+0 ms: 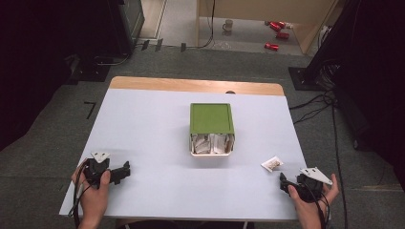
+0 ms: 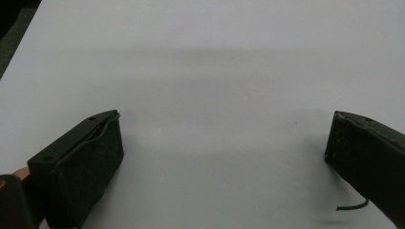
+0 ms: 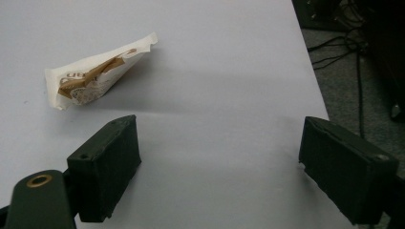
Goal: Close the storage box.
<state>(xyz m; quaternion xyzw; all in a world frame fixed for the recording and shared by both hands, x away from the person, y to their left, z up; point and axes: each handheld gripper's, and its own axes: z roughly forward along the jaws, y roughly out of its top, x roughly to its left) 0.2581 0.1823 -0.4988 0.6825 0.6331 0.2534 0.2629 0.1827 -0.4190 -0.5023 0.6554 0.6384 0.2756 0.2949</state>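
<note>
My right claw (image 3: 217, 164) stood wide apart, its two black jaws spread with nothing between them but bare white bench (image 3: 215, 71). It held nothing and touched nothing that I could see. Just ahead of its left jaw lay a small paper packet (image 3: 95, 76), white with brown print, crumpled and flat on the bench, near the jaw tip but apart from it. From above, my right claw (image 1: 282, 183) sat at the near right corner of the bench (image 1: 143, 124), my hand wrapped around it, and the packet (image 1: 271, 164) lay just beyond it, close to the right edge.

My left claw (image 2: 222, 138) was also wide apart and empty, its jaws resting low over plain bench (image 2: 215, 57). From above it (image 1: 127, 169) sat at the near left corner, well apart from the packet.

In the middle of the bench stood a box (image 1: 212, 130) with a green top (image 1: 211, 118) and a white lower part, its near side open and showing more pale packets (image 1: 210, 143) inside. The box was well apart from both claws, farther from me than the loose packet.
</note>
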